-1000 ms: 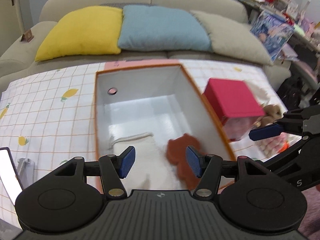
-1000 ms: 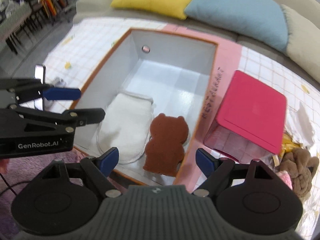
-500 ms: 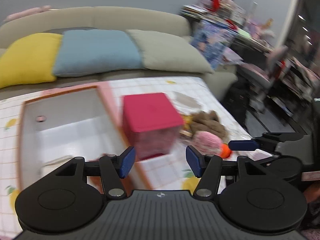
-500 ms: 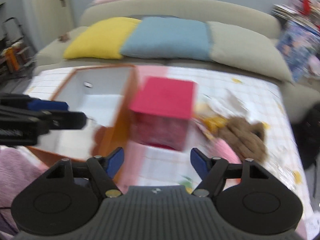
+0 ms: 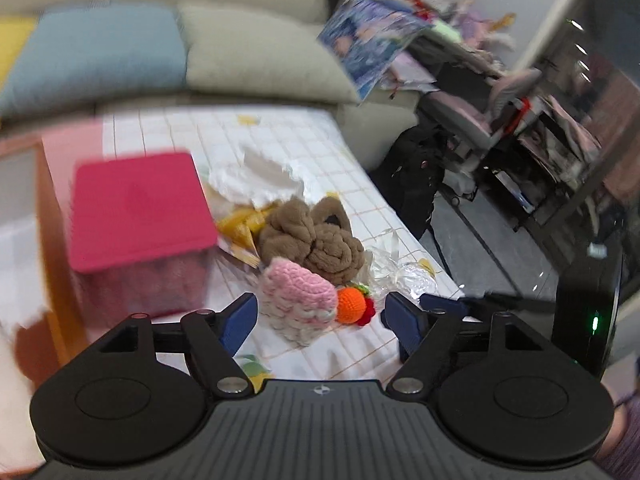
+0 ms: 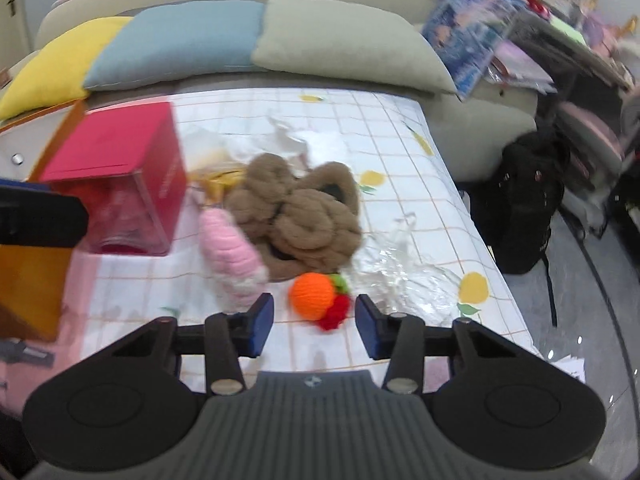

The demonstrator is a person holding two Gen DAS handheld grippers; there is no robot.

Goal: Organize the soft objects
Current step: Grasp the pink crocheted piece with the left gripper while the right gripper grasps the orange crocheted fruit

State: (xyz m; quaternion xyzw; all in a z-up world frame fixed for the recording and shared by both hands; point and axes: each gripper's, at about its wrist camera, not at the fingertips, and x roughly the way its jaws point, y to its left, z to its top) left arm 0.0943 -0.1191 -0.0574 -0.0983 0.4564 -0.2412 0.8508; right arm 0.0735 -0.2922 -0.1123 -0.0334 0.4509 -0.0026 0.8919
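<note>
A pink crochet piece (image 5: 298, 298) (image 6: 230, 250), a brown plush (image 5: 312, 236) (image 6: 300, 210) and an orange-and-red crochet fruit (image 5: 352, 306) (image 6: 318, 300) lie together on the checked tablecloth. My left gripper (image 5: 320, 320) is open and empty, with the pink piece just ahead between its fingers. My right gripper (image 6: 314, 328) is open and empty, with the crochet fruit just ahead between its fingertips. The orange-edged storage box (image 5: 24, 216) (image 6: 24, 276) is at the left of both views.
A red-lidded clear box (image 5: 136, 216) (image 6: 116, 172) stands left of the soft toys. Crumpled clear plastic (image 6: 396, 268) and white wrapping (image 5: 260, 180) lie around them. The table edge (image 6: 500, 264) drops off at the right, with a black backpack (image 6: 524, 208) on the floor. Sofa cushions (image 6: 340, 44) are behind.
Both grippers have swung right, away from the storage box with the white mitten and brown bear, toward the pile of soft toys. Both stayed open and empty.
</note>
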